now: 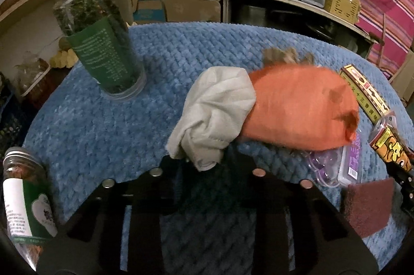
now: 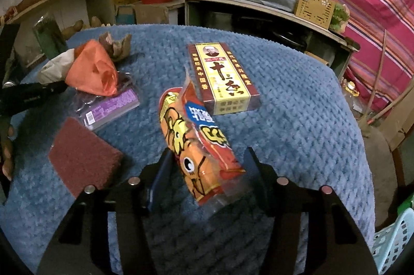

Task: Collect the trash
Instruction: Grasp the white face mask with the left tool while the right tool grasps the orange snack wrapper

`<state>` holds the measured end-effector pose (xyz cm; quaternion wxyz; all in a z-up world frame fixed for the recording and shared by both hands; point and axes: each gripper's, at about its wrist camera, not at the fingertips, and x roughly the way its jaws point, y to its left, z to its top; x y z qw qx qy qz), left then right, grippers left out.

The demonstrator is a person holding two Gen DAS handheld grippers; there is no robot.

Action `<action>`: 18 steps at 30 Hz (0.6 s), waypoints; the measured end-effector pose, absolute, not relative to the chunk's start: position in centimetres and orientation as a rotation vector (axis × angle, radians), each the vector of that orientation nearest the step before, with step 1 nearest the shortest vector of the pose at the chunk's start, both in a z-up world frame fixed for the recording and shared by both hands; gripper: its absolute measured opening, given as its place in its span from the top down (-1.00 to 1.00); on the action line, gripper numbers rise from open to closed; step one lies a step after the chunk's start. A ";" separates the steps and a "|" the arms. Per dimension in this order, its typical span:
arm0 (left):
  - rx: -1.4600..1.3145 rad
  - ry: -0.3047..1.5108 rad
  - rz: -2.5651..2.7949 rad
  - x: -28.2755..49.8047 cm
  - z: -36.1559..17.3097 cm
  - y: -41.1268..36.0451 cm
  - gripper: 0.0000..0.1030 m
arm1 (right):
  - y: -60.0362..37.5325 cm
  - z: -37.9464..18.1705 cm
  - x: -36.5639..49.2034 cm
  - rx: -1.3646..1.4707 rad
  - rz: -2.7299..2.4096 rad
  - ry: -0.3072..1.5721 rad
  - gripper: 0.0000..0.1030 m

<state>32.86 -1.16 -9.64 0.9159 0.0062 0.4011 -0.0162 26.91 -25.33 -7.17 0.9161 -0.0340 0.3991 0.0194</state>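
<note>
Orange snack wrapper (image 2: 199,143) lies mid-table between the right gripper (image 2: 207,171)'s spread jaws, not visibly pinched. Left gripper (image 1: 204,163) pinches a crumpled grey-white tissue (image 1: 212,117) beside an orange bag (image 1: 300,106). Nothing looks collected yet; purple packet (image 2: 111,106) near the blue-covered table (image 2: 297,119)'s left edge remains.

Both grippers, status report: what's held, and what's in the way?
Left gripper shut on crumpled beige tissue. Right gripper straddles orange snack wrapper, grip unconfirmed. Orange plastic bag touches tissue; brown-and-yellow carton just beyond wrapper.
</note>
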 end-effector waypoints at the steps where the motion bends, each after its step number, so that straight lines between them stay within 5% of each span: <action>1: 0.014 0.821 -0.028 32.7 -9.5 -1.2 0.55 | -25.5 -7.2 26.9 -0.064 0.042 0.819 -0.06; 3: 0.020 0.805 -0.011 32.2 -9.2 -1.2 0.66 | -25.8 -7.0 26.8 -0.042 0.050 0.812 -0.03; 18: 0.117 0.646 -0.067 22.6 -3.5 -4.6 0.70 | -29.7 -3.9 19.3 0.041 -0.011 0.735 0.08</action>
